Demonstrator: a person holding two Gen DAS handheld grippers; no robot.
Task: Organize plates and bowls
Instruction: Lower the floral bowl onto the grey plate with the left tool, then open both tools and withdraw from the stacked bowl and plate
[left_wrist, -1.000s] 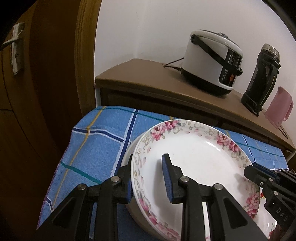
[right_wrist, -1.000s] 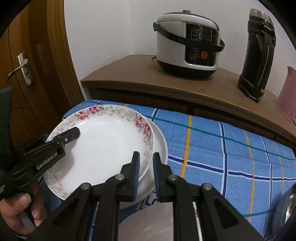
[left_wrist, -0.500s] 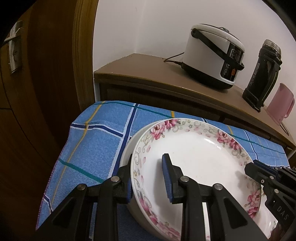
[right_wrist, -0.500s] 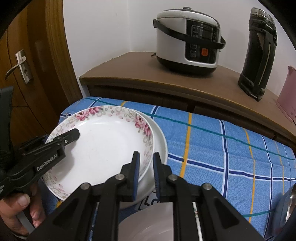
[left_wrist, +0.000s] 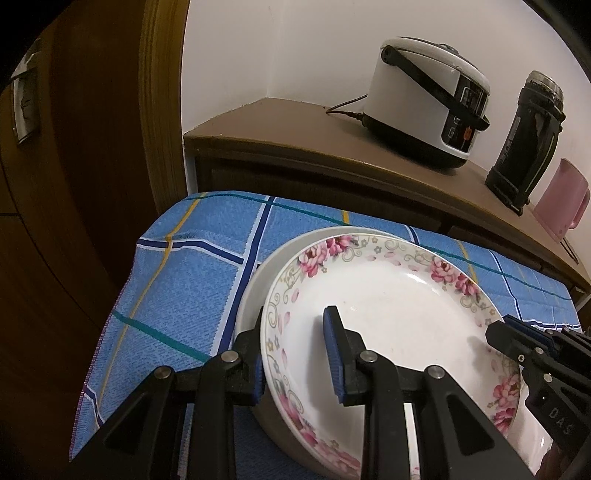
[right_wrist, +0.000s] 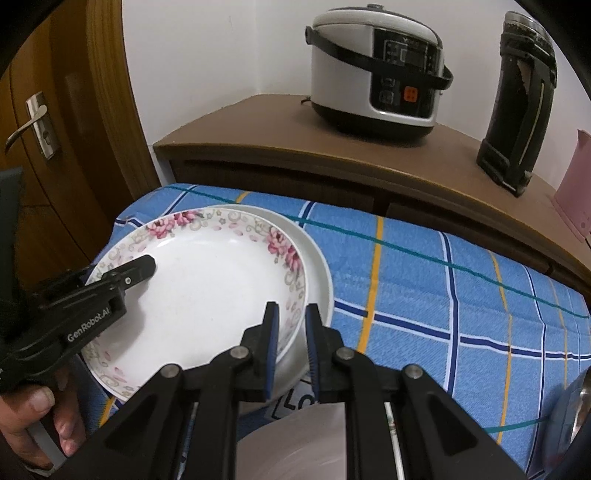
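Nearest to the right camera lay a plain white dish (right_wrist: 303, 443), only partly in view below the right tongs (right_wrist: 291, 339); what was in it I could not tell.

The right tongs stood narrowly open around the right rim of the flowered plate (right_wrist: 207, 295), with one finger inside the plate and one outside it; whether the pads really pressed the rim was not clear. The left tongs (left_wrist: 295, 354) stood much wider open over the left rim of the flowered plate (left_wrist: 384, 317), holding nothing.

Compared with one second before, the grip of both tongs was the same, and both cameras had lifted a little; the flowered plate now sat more centred on the white plate (left_wrist: 258, 280) under it. I judge that the stacking step was nearly finished, and that letting go was the next thing to do.

Both plates were empty; they rested near the left edge of the blue checked cloth (right_wrist: 443, 295) on the tabletop.

Farther back, on the wooden cabinet (right_wrist: 277, 140), stood a rice cooker (right_wrist: 376, 70), a black flask (right_wrist: 517, 99) and a pink jug (left_wrist: 557, 199).
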